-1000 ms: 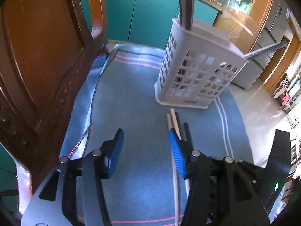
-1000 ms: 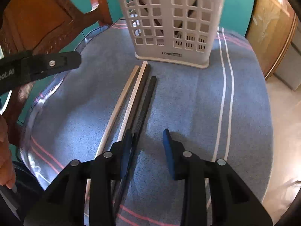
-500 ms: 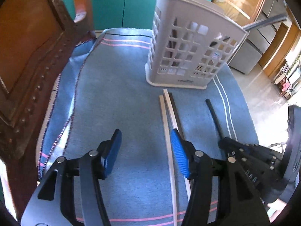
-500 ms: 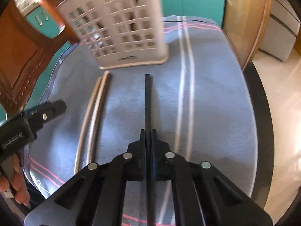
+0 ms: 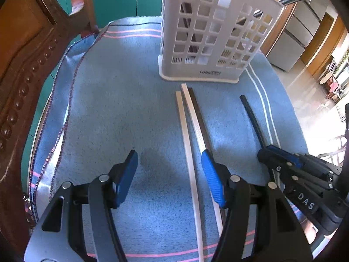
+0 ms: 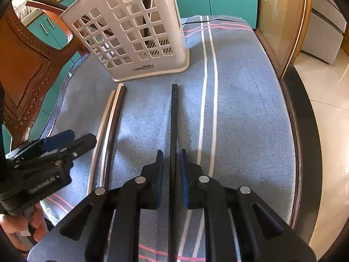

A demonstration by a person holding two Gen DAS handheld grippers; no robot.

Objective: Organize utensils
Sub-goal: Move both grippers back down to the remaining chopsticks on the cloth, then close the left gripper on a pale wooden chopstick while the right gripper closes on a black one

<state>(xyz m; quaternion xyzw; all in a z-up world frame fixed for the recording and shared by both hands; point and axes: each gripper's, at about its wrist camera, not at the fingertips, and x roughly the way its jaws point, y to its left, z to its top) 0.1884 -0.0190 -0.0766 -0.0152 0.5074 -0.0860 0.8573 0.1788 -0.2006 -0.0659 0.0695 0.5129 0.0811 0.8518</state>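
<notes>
The main risk, as I judge it, is the black chopstick (image 6: 173, 118) slipping or swinging: the right gripper (image 6: 171, 174) has it near one end, so the long free part pointing toward the white basket (image 6: 139, 35) could sag or twist when lifted, and its tip could catch on the basket's grid wall instead of clearing the rim. The basket is light-looking and already holds a few sticks, so a knock might tip it on the blue cloth (image 5: 122, 100). The right gripper's fingers are nearly together, one pad on each side of the black chopstick; there seems to be a sliver of gap on the left side, so the clamp may not be firm. The left gripper (image 5: 170, 174) is wide open and holds nothing; its right finger sits just above the three chopsticks (image 5: 192, 120), two pale and one dark, lying side by side on the table in front of the basket, well apart from the black one
</notes>
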